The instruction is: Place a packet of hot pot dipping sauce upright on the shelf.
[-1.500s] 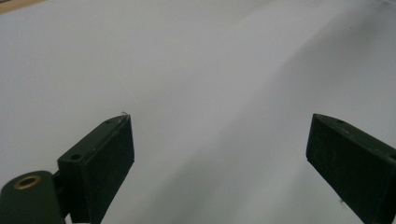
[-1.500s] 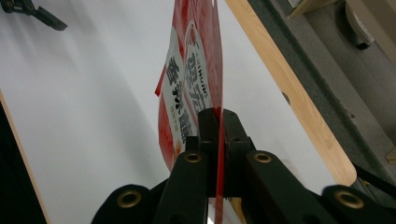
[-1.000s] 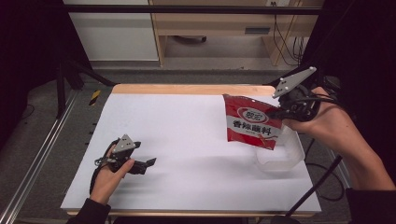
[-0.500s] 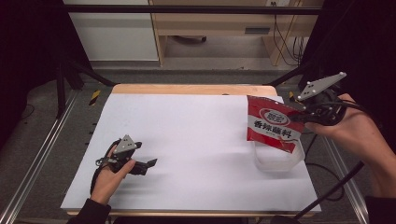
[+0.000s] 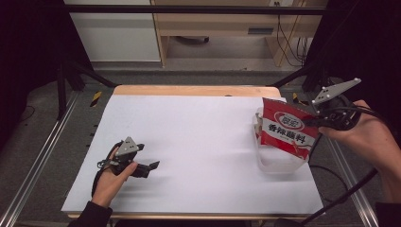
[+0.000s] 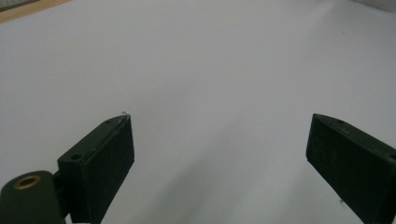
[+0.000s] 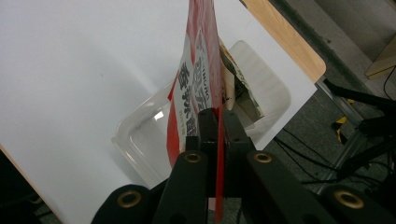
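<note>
Item: flat red-and-white printed foil sachet [image 5: 288,132], pinched edge-on by the right gripper [image 7: 215,122], hanging ahead of it over a clear plastic tub [image 5: 279,161].

Likely light, limp, slick: grip the sealed edge. Right gripper view shows another packet [image 7: 236,81] inside; left gripper [image 6: 219,154] open, empty.

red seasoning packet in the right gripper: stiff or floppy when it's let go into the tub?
Probably thin and fairly light: the right gripper pinches the red packet edge-on and it hangs nearly flat. Likely to lean rather than stand inside the clear tub, beside another packet.
</note>
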Tool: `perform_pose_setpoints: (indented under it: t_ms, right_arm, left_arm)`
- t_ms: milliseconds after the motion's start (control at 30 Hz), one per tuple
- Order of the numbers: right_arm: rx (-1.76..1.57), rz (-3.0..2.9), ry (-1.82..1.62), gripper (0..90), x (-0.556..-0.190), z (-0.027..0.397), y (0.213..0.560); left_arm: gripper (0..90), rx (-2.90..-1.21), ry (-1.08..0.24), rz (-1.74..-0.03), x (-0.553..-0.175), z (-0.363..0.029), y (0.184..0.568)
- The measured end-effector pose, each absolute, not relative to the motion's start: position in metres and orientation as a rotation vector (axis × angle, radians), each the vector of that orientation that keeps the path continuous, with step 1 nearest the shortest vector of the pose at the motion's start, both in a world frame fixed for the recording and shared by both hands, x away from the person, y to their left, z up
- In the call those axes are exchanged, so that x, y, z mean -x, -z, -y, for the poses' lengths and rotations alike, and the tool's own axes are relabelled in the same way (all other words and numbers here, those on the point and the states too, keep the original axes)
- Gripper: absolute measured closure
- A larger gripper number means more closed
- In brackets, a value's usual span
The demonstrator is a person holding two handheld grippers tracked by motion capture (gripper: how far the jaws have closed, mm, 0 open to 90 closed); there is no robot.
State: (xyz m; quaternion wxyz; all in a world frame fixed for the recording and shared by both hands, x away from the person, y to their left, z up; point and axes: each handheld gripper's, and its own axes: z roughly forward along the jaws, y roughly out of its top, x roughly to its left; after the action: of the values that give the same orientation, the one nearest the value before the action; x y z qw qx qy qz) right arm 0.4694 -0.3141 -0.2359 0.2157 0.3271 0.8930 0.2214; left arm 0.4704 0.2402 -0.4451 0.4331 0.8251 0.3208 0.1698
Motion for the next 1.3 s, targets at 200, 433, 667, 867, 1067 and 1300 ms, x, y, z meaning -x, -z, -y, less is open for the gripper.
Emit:
perform_pose_setpoints:
  t_ms: [200,433,667,867,1067,1300]
  right_arm:
    - [-0.924,-2.483,-0.634,89.8,-0.473,0.313,0.253]
    - [-0.948,-2.499,-0.657,89.8,-0.476,0.312,0.274]
    - [-0.983,-2.492,-0.669,89.7,-0.478,0.316,0.281]
    - [-0.99,-2.5,-0.649,89.6,-0.479,0.317,0.282]
    - [-0.998,-2.506,-0.619,89.5,-0.478,0.319,0.283]
    - [-1.023,-2.507,-0.602,89.2,-0.475,0.325,0.287]
  left_arm:
    - [7.9,-2.064,-0.425,-0.791,-0.47,-0.24,0.444]
    - [7.9,-2.064,-0.427,-0.792,-0.469,-0.239,0.444]
    - [7.8,-2.069,-0.421,-0.791,-0.47,-0.239,0.446]
    - [7.9,-2.076,-0.419,-0.787,-0.47,-0.237,0.446]
    - [7.9,-2.085,-0.417,-0.785,-0.469,-0.237,0.447]
    - [7.8,-2.096,-0.415,-0.783,-0.469,-0.235,0.448]
